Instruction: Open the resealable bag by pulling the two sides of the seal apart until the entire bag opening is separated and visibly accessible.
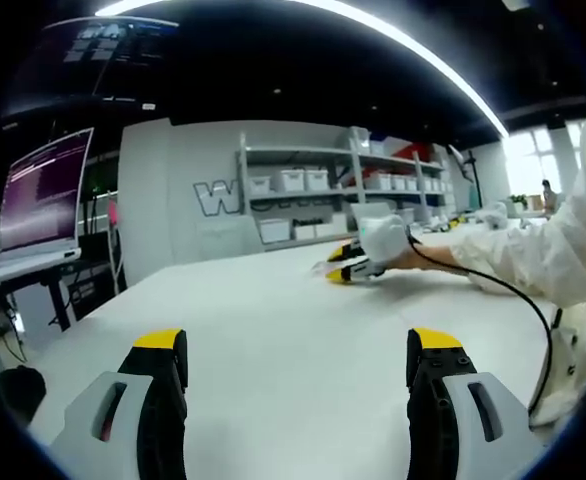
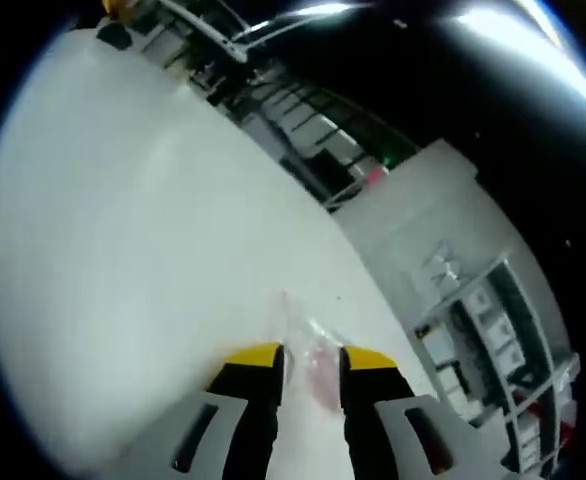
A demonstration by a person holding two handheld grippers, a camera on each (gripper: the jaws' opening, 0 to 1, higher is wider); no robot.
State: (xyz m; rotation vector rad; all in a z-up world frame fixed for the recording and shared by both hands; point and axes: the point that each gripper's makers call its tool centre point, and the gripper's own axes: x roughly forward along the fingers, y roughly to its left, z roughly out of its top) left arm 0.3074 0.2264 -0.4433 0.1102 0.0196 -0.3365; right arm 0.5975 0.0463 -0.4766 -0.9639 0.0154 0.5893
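White tabletop [image 2: 123, 250] carries the clear resealable bag [image 2: 313, 355], lying at lower centre of the right gripper view between the yellow-tipped jaws of the right gripper [image 2: 311, 358], which pinch narrowly around it. At lower frame of the left gripper view, the left gripper [image 1: 298, 350] is spread wide over bare table, with shelving [image 1: 323, 190] at centre background.

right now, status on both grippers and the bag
Left gripper open, hovering over bare table. Right gripper fingers closing around the clear bag on the table, grip unconfirmed. Seal state unclear. Nothing in the way.
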